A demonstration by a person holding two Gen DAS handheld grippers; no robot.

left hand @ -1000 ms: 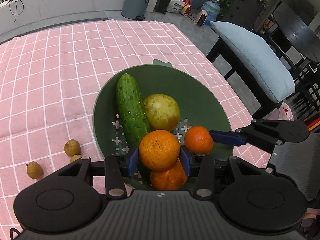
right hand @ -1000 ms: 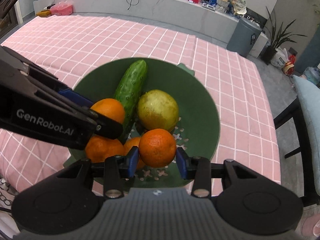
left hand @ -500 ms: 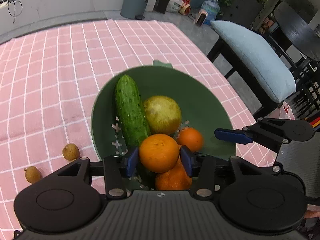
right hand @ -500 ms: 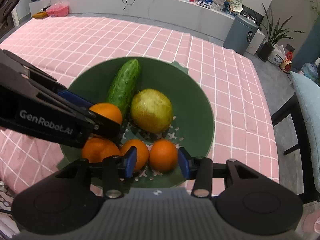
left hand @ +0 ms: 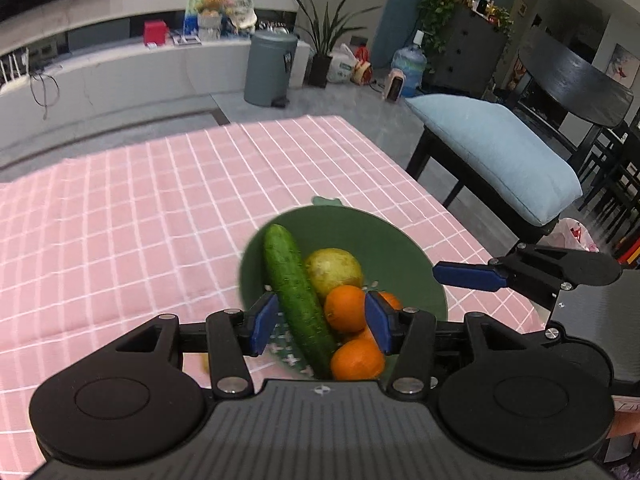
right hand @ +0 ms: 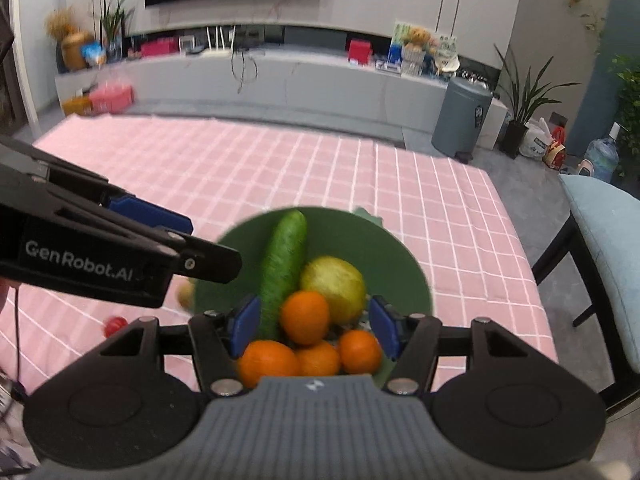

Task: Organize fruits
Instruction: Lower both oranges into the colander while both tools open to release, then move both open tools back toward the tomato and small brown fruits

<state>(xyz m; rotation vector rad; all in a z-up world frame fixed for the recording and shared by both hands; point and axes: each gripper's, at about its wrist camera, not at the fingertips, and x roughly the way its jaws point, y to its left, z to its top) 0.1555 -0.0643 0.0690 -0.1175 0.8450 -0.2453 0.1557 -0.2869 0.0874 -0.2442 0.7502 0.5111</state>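
With oranges resting in the green bowl beside the cucumber, left gripper and right gripper jaws are opening, empty; best lift straight clear without nudging the pile.

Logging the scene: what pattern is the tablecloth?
Pink tablecloth with a white grid of squares, clearest in the left wrist view.
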